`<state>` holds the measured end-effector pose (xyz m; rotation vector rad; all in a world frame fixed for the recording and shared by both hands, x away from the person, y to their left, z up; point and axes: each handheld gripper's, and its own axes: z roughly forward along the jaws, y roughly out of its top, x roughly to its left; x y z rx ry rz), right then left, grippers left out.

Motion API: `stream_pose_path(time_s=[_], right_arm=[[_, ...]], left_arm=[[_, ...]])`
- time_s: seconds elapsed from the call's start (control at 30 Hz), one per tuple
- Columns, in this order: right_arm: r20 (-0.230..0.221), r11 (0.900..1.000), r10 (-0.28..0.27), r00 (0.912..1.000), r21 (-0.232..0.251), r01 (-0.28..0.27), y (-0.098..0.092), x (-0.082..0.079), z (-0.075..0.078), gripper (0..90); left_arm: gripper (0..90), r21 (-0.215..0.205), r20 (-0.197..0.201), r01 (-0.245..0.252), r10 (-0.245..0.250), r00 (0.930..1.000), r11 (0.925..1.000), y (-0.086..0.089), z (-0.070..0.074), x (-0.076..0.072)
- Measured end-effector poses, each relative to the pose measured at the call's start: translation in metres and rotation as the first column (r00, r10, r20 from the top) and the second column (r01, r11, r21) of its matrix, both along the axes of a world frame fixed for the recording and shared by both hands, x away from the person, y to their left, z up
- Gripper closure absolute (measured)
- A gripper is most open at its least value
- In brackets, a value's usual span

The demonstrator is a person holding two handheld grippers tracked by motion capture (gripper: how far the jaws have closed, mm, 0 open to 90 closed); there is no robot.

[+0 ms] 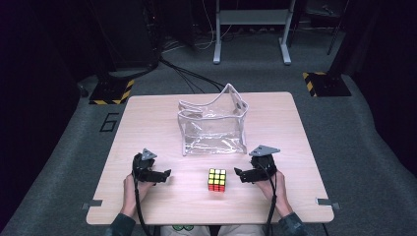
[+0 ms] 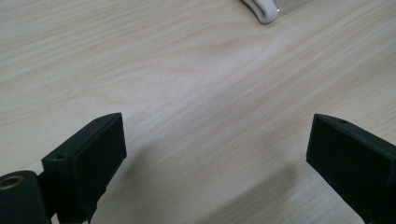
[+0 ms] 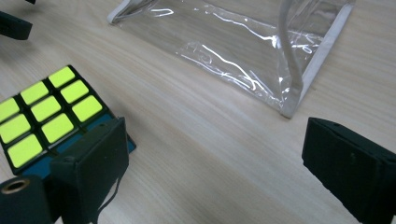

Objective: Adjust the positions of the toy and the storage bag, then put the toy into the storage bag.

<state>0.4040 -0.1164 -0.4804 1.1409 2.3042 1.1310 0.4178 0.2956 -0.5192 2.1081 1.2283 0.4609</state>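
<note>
Nearest, at the table front edge: left hand-held gripper and right hand-held gripper, both released, jaws spread wide, nothing between them. Set either side of the puzzle cube, likely ready to approach it from both flanks. Yellow face up, cube just beside the right gripper's left jaw, apparently not touching. Farther back, mid-table: clear pouch standing upright, mouth open at top, probably to receive the cube.

Cube between two hand-held grippers
</note>
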Motion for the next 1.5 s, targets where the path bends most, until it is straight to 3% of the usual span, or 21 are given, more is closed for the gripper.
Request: stream_pose_path(time_s=[0.17,0.37,0.87,1.5], right_arm=[[-0.003,1.0,-0.006,1.0,-0.001,0.006,0.001,-0.005,-0.016,6.6],[0.003,0.999,-0.016,0.9999,-0.028,0.017,0.003,-0.008,-0.027,6.3],[-0.007,0.999,-0.036,0.9993,-0.041,0.036,0.003,-0.01,-0.045,6.0],[0.001,0.999,-0.043,0.9991,-0.03,0.043,0.003,-0.01,-0.046,5.2]], left_arm=[[3.8,0.018,0.013,-0.002,0.002,0.9999,0.9998,0.001,-0.007,-0.003],[3.3,-0.006,0.055,-0.004,0.004,0.9985,1.0,0.003,-0.011,-0.007],[3.5,-0.006,0.052,0.001,0.0,0.9986,1.0,0.003,-0.011,-0.008],[4.3,-0.017,0.056,-0.012,0.013,0.9984,0.9998,0.002,-0.011,-0.009]])
